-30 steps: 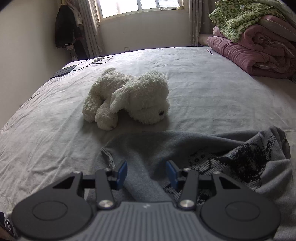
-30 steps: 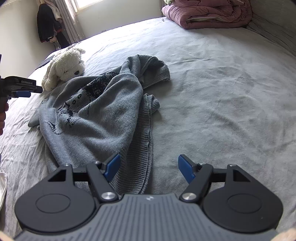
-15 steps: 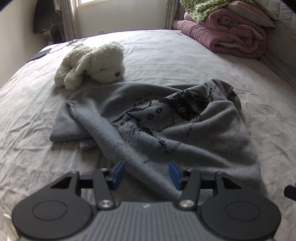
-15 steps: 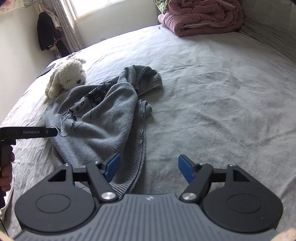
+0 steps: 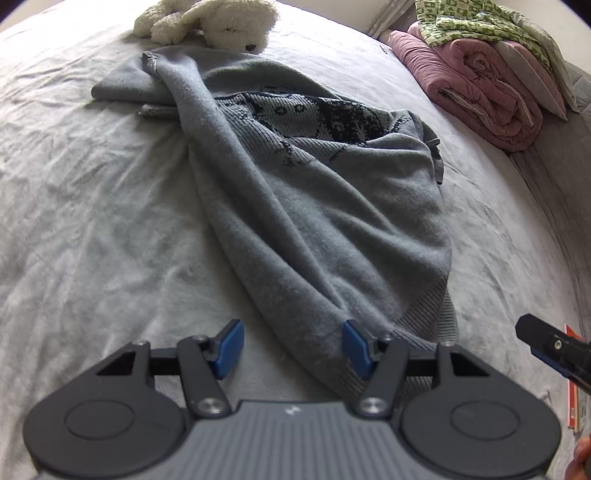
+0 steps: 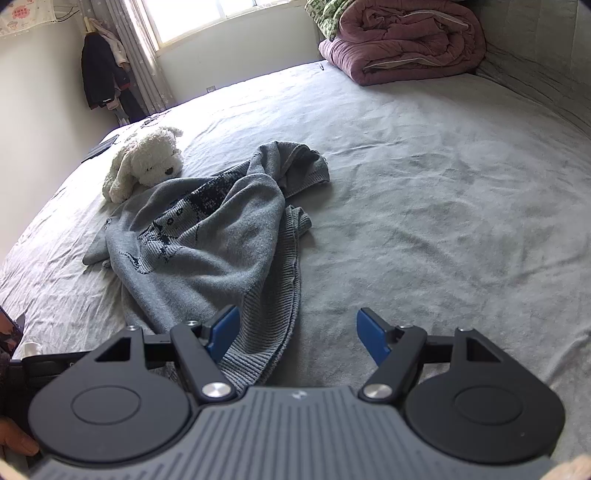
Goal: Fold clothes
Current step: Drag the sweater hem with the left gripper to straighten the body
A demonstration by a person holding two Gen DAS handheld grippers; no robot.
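the grey knit sweater [image 5: 314, 206] lies rumpled on the bed [image 5: 92, 221], bunched into one long heap. its long axis runs from the ribbed hem at the near edge of the bed up toward the white plush dog [image 5: 210, 22], which rests against its far end. the dark patterned band shows across the upper part.

the left gripper [image 5: 291, 349] points down at the hem end. its jaws have just been opening and stand apart, with the sweater's near edge lying between them; the right blue pad seems to brush the fabric, but nothing is clamped.

the right gripper [image 6: 295, 338] hangs over the same hem, jaws wide apart, the ribbed edge beside its left pad, bare sheet under the rest. it holds nothing.

folded quilts [image 6: 402, 40] sit at the bed's far corner.
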